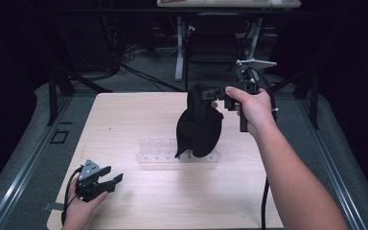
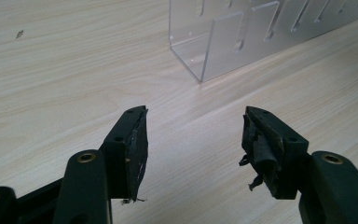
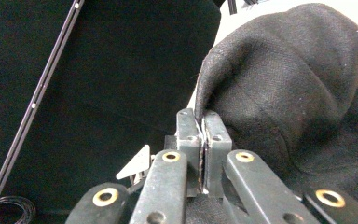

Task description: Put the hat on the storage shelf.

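Observation:
A black cloth [image 1: 199, 125] hangs above the middle of the table, pinched at its top by my right gripper [image 1: 212, 93], which is held level and points left. In the right gripper view the jaws are pressed together on a fold of the black cloth [image 3: 279, 88], my right gripper [image 3: 199, 119] shut on it. The cloth's lower end dangles in front of a clear acrylic rack [image 1: 159, 154] lying on the wood. My left gripper [image 1: 116, 175] rests near the table's front left corner, open and empty. In the left gripper view my left gripper [image 2: 193, 130] points at the rack's corner [image 2: 223, 42].
The light wooden table [image 1: 124, 120] has bare wood left of the rack and along the front. Grey floor rails run beside the table on both sides. A desk frame and cables stand in the dark behind the far edge.

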A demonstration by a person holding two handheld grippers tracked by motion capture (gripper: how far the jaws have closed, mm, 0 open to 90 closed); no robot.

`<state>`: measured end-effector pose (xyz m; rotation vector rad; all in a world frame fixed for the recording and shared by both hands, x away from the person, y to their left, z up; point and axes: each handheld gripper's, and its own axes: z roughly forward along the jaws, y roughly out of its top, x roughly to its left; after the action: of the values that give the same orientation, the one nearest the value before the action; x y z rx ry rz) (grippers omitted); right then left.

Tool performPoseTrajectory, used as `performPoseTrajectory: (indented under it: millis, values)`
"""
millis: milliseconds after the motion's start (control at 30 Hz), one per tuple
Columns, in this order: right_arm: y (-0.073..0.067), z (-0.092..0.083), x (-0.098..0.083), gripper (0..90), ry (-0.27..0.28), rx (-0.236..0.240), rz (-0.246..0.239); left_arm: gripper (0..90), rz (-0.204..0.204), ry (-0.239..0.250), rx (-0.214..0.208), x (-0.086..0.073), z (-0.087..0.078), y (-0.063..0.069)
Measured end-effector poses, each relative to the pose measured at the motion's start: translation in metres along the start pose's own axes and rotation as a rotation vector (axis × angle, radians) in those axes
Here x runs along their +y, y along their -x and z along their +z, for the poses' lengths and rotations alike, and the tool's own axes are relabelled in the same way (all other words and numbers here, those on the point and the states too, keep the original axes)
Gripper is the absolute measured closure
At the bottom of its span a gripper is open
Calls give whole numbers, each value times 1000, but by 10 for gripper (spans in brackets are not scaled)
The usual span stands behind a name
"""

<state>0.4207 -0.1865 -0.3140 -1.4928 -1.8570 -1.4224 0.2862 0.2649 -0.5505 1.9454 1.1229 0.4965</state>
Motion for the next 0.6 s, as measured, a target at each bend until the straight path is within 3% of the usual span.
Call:
performPoseTrajectory:
  millis: [267,600]
  values:
    - [-7,10,-1,880,-13,12,-13,418,10,45,-11,14,-4,9]
    - [-17,30,-3,877,-32,37,-29,485,115,78,-67,52,4,39]
